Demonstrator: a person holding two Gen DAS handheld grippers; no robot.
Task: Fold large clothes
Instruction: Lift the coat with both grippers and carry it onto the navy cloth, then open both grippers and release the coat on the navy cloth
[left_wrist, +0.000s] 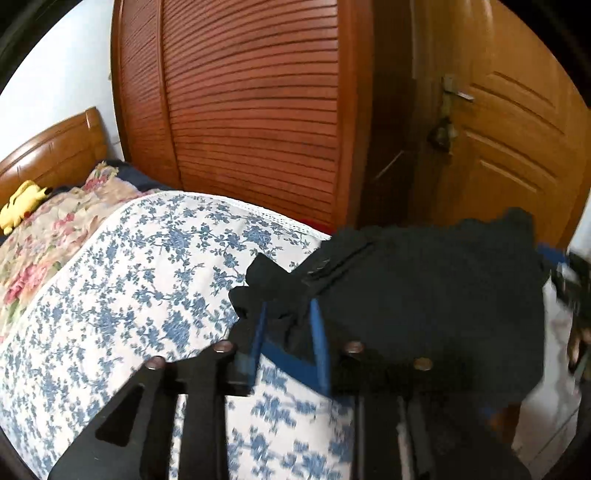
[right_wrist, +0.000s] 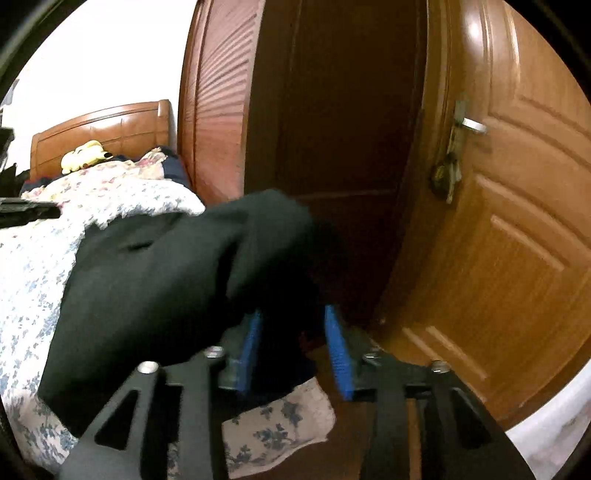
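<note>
Where the blue-flowered bedspread (left_wrist: 122, 280) meets the bed's end, a dark garment (left_wrist: 424, 295) lies bunched and creased, at four o'clock in the left view. The left gripper (left_wrist: 288, 332) and right gripper (right_wrist: 291, 343) both stand parted, cloth between their blue pads, seemingly unpressed though blur hides contact.

Soft, even room light, fairly bright; the white wall (left_wrist: 62, 74) blows out pale. Glare streaks shine on the glossy door (right_wrist: 480, 48). Both views bulge like a fishbowl, with black corners and bowed wardrobe slats (left_wrist: 251, 103). Motion blur smears the dark garment (right_wrist: 155, 280) into a textureless mass, and the floral bed cover (left_wrist: 122, 280) softens near the lower edge.
</note>
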